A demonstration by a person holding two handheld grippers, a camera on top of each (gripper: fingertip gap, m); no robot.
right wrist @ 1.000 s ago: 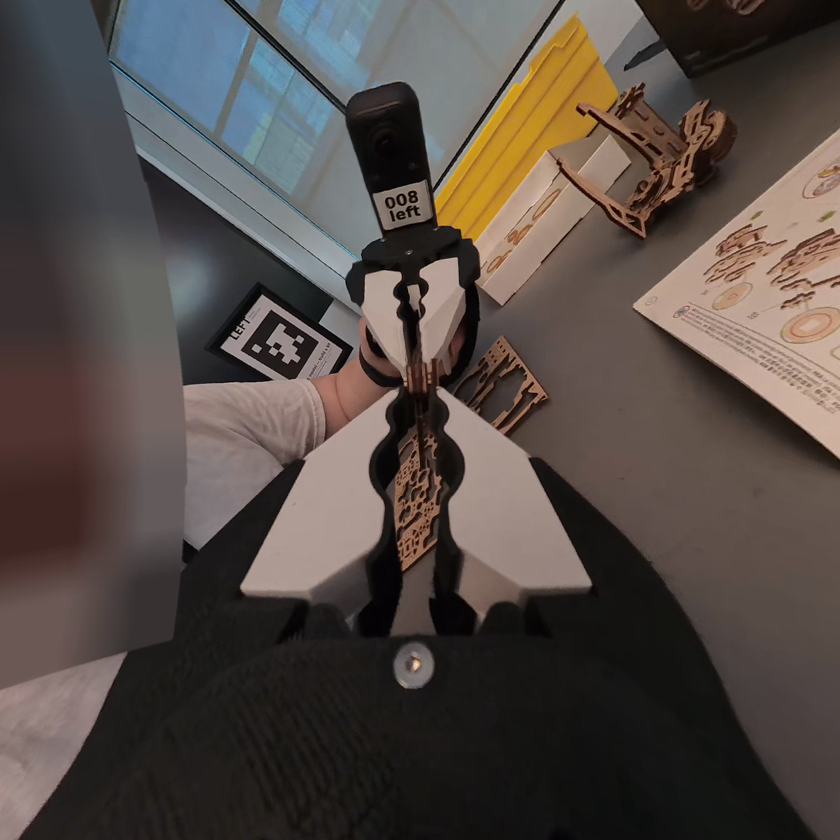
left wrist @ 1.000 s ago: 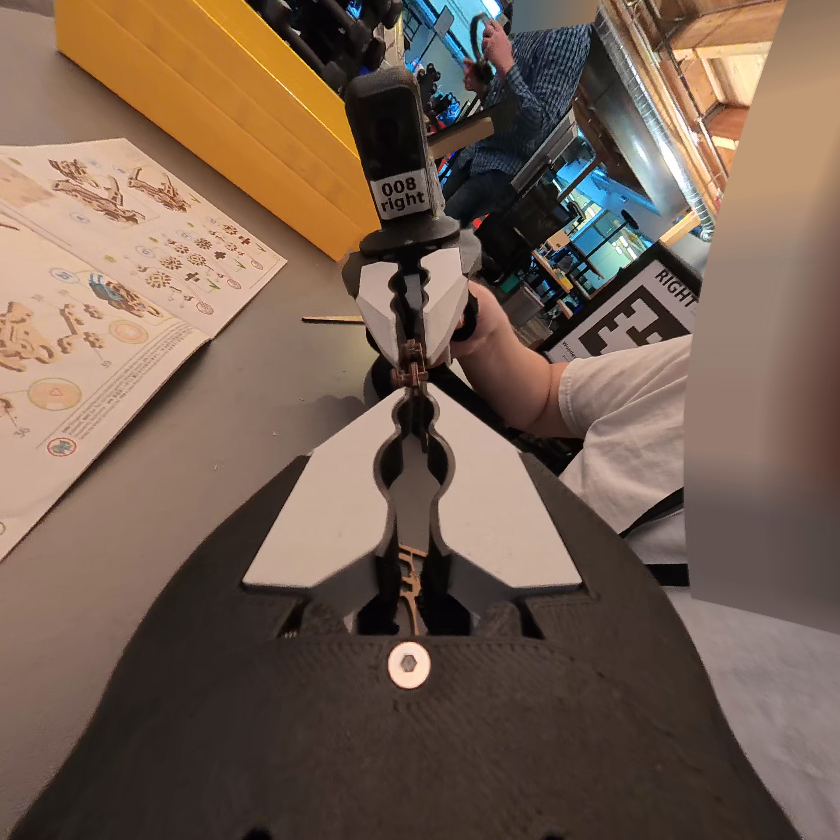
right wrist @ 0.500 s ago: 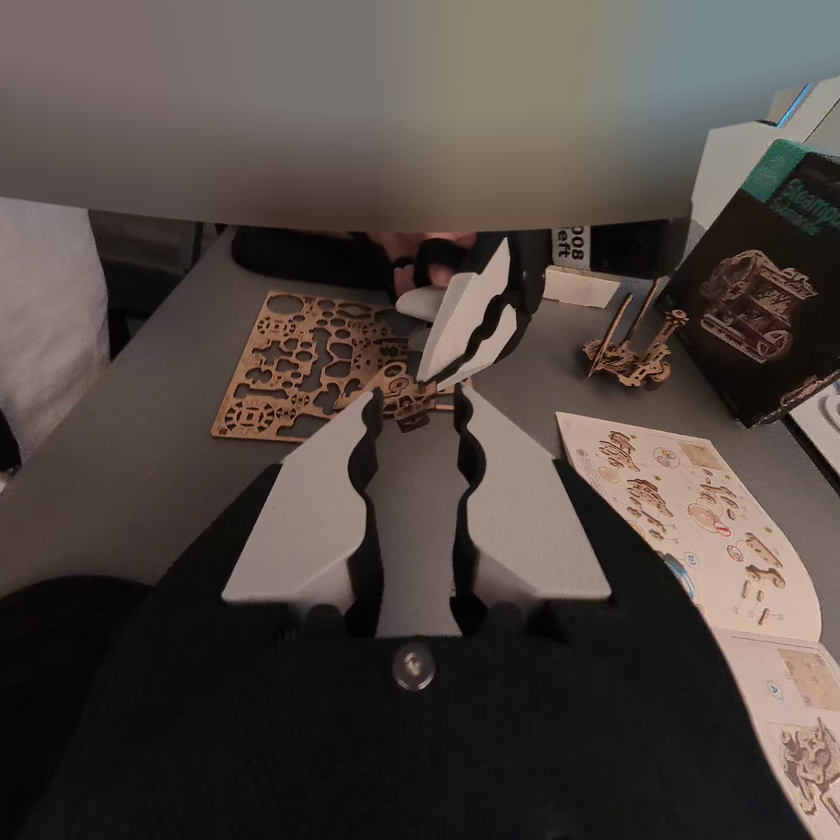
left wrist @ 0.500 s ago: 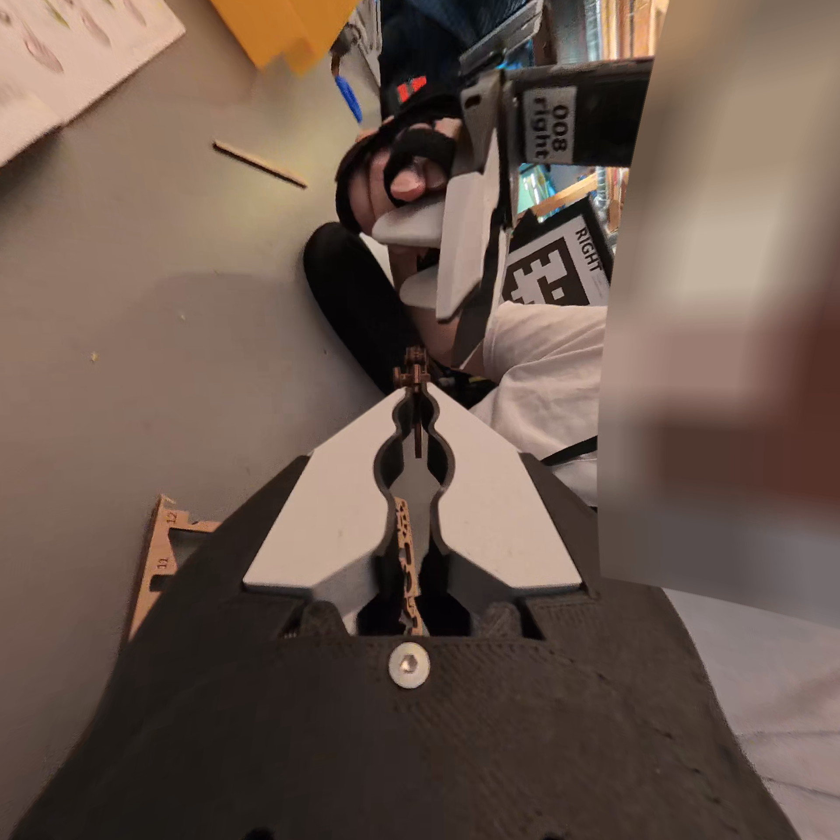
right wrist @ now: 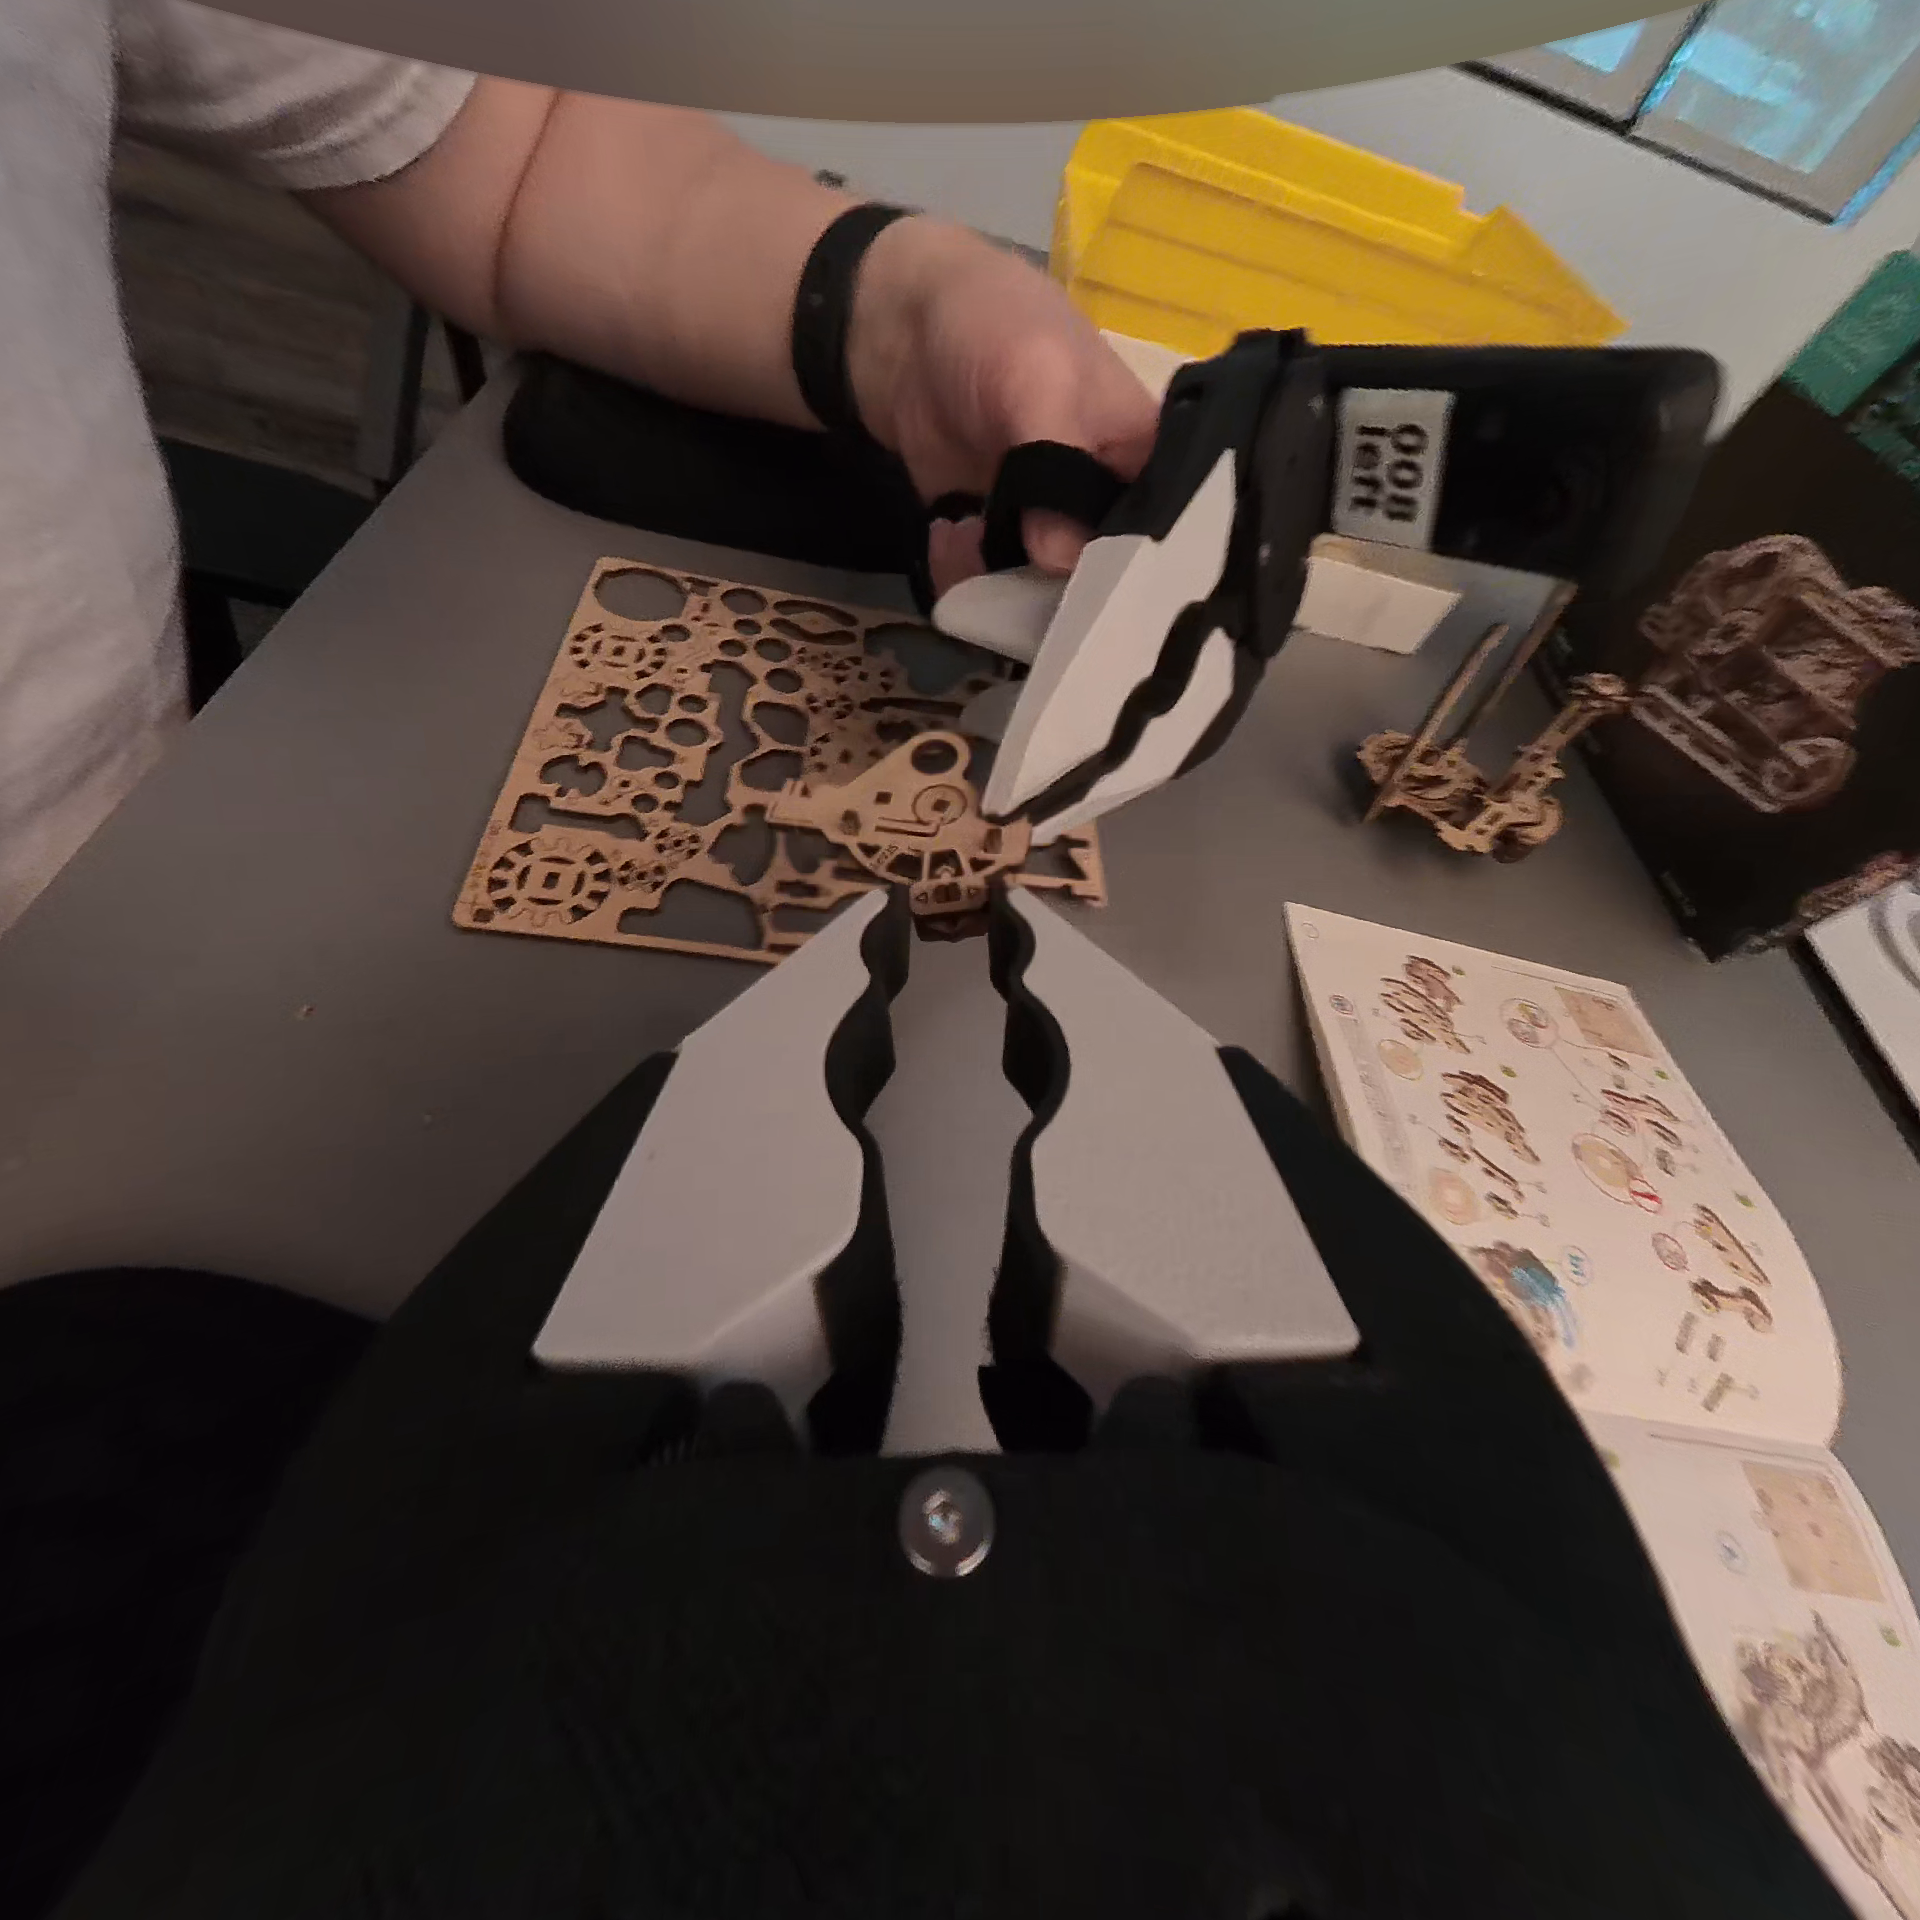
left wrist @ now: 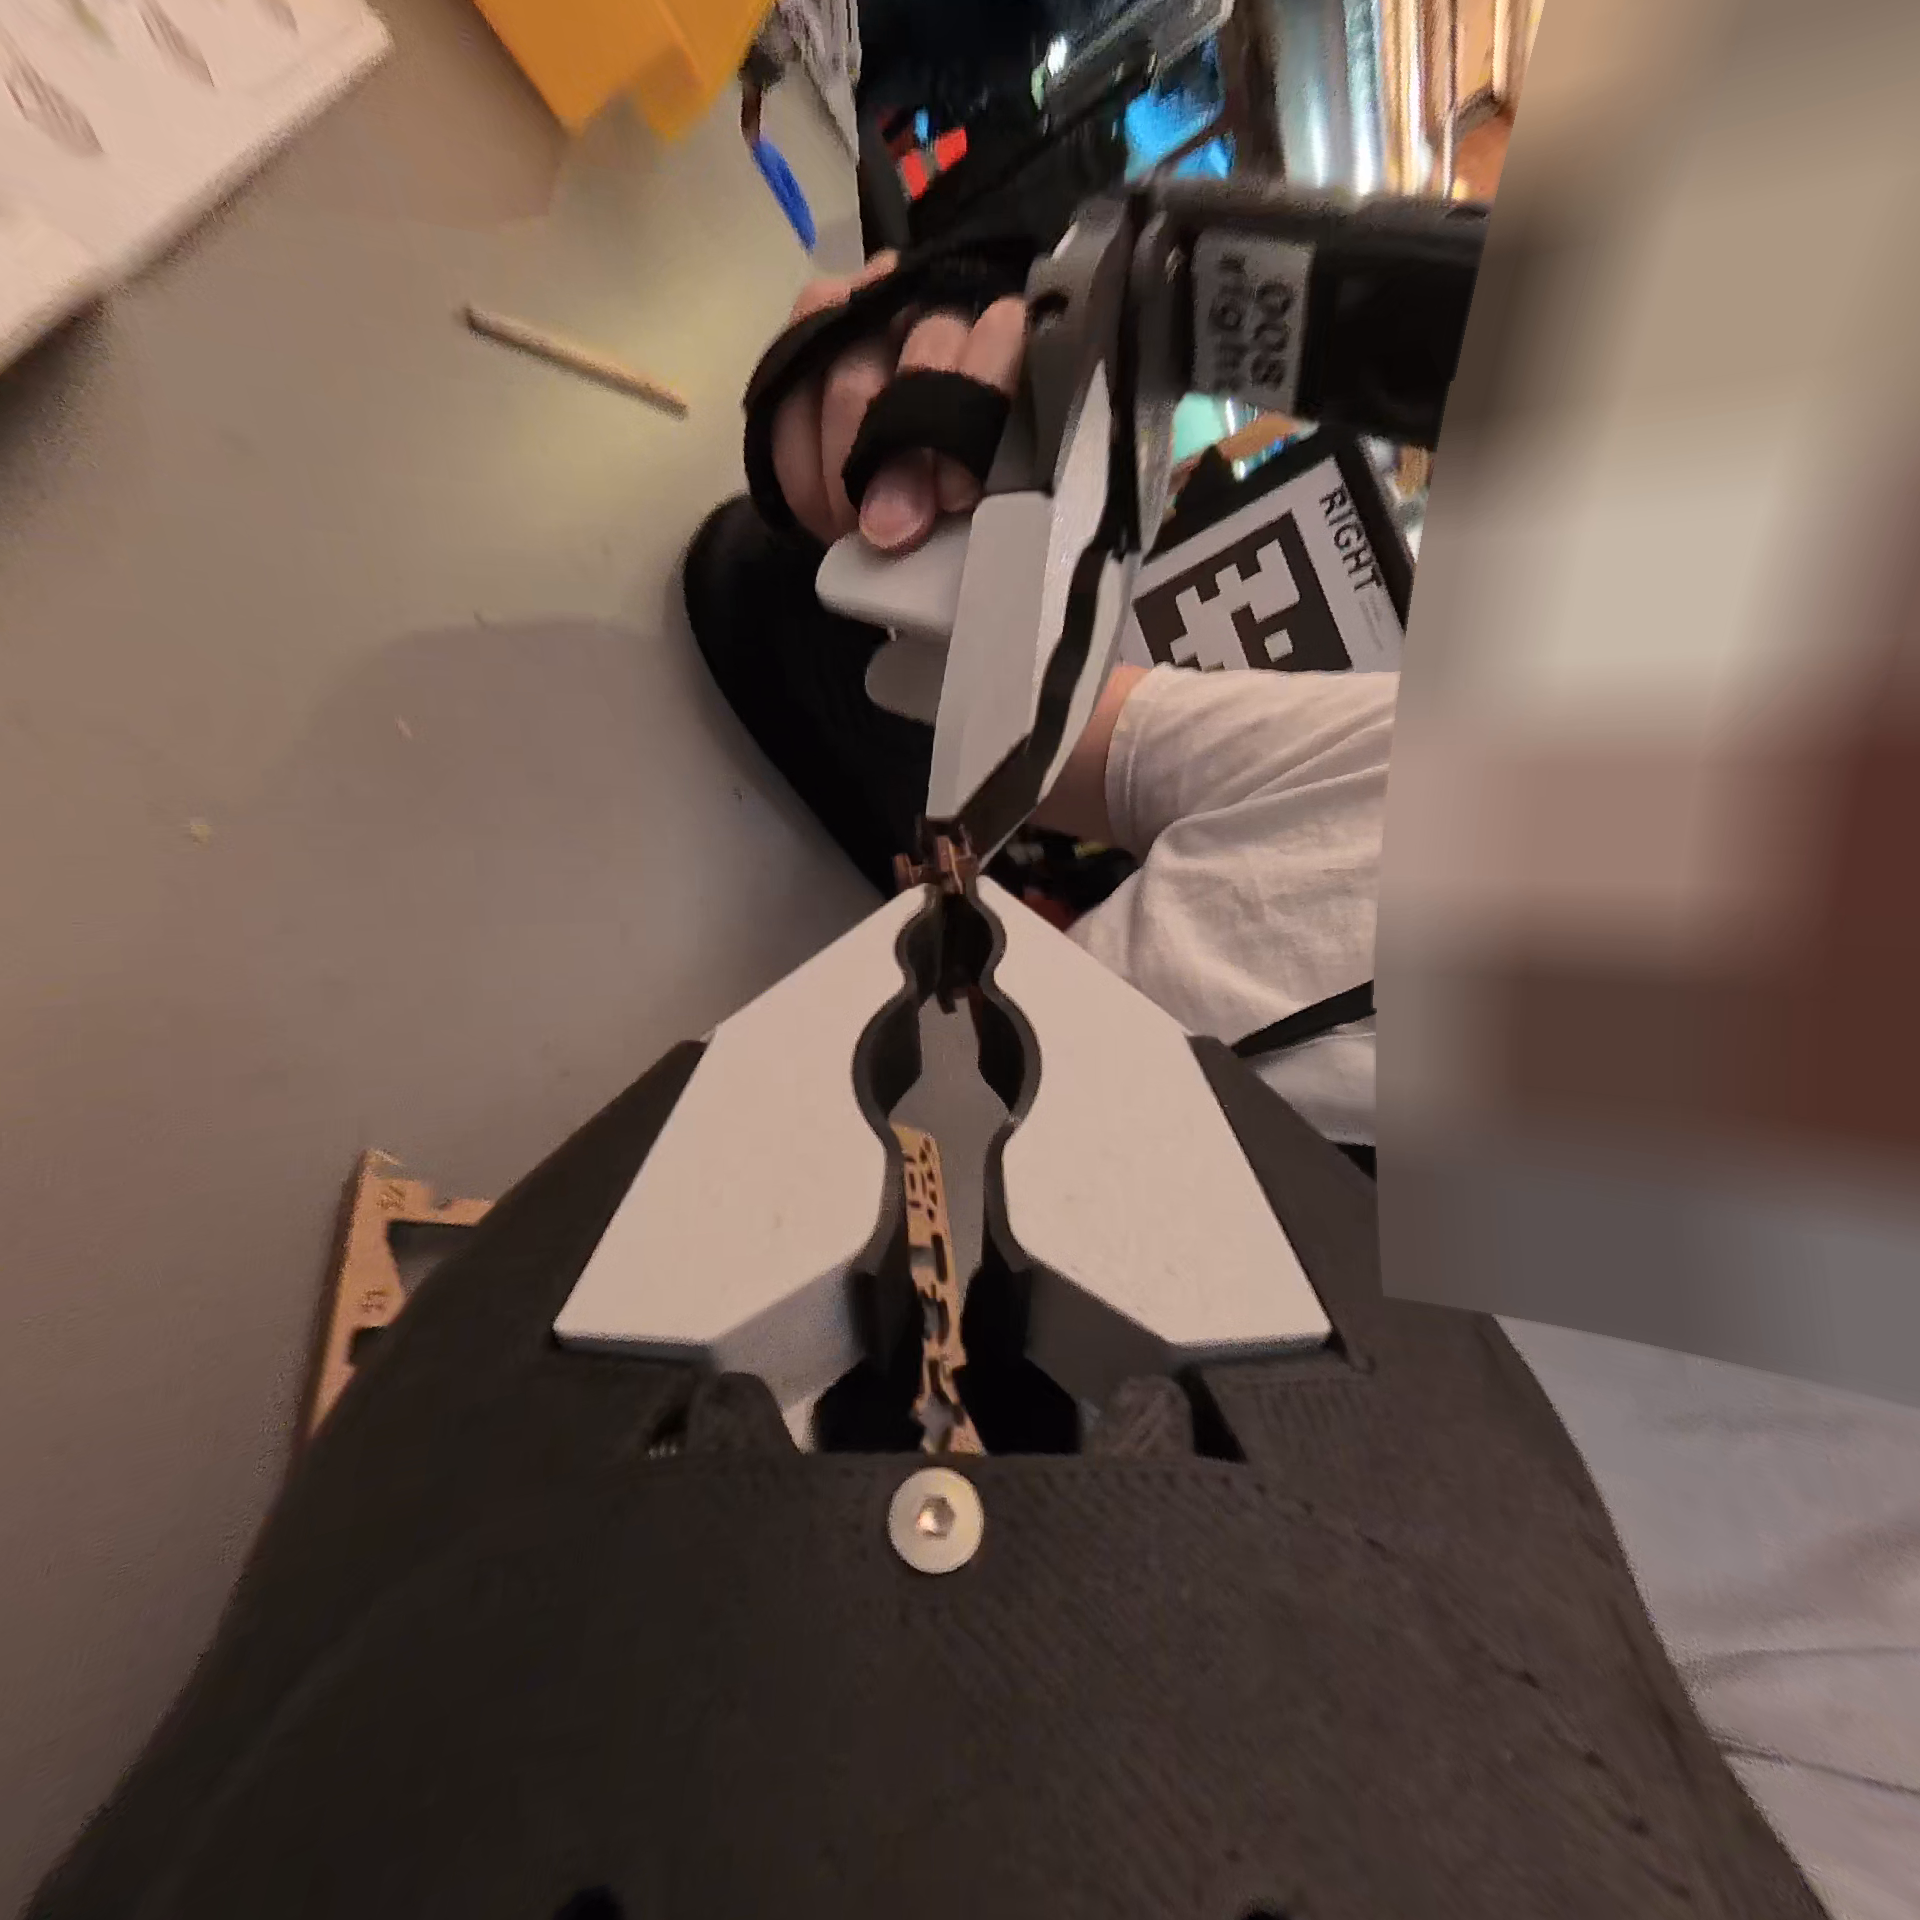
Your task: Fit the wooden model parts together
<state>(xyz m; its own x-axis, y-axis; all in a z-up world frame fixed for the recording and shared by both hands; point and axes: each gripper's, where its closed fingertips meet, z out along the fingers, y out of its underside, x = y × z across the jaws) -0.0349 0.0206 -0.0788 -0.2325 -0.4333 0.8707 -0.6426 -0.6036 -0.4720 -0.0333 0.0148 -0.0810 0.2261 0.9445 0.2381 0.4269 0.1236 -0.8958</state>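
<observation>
**Q:** What does your left gripper (right wrist: 1023,816) hold?

**A:** It is pinched on the flat wooden part (right wrist: 894,810), which sits above the punched-out wooden sheet (right wrist: 665,748) on the grey table (right wrist: 312,935).

**Q:** And your right gripper (right wrist: 940,914)?

**A:** Its fingers are spread, tips on either side of the small wooden piece (right wrist: 945,899) at the part's lower edge. The instruction booklet (right wrist: 1558,1164) lies right of the sheet.
</observation>
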